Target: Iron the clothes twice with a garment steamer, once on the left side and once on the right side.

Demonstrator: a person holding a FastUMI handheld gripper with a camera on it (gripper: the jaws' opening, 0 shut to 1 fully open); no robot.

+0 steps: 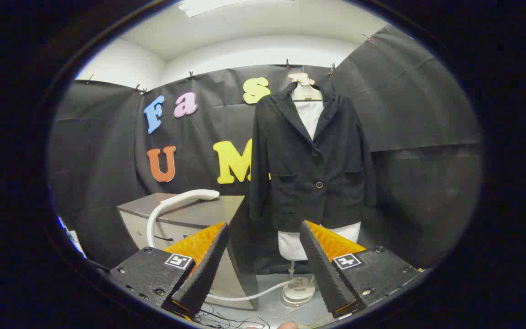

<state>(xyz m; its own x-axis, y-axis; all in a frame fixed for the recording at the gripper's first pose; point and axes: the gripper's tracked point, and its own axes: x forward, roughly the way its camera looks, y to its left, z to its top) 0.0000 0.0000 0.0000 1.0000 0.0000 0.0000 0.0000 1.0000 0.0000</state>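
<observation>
Spreading wide with nothing between its two fingers, the gripper (pixel 263 242) faces one dark jacket (pixel 311 157) hung on one white mannequin (pixel 296 246), beyond the fingertips. Left of the jacket, one white garment steamer head (pixel 190 197) lies on one grey cabinet (pixel 199 214); its single hose (pixel 249 294) runs to the mannequin's stand.

Steamer head (pixel 190 196) atop cabinet (pixel 199 214)
</observation>
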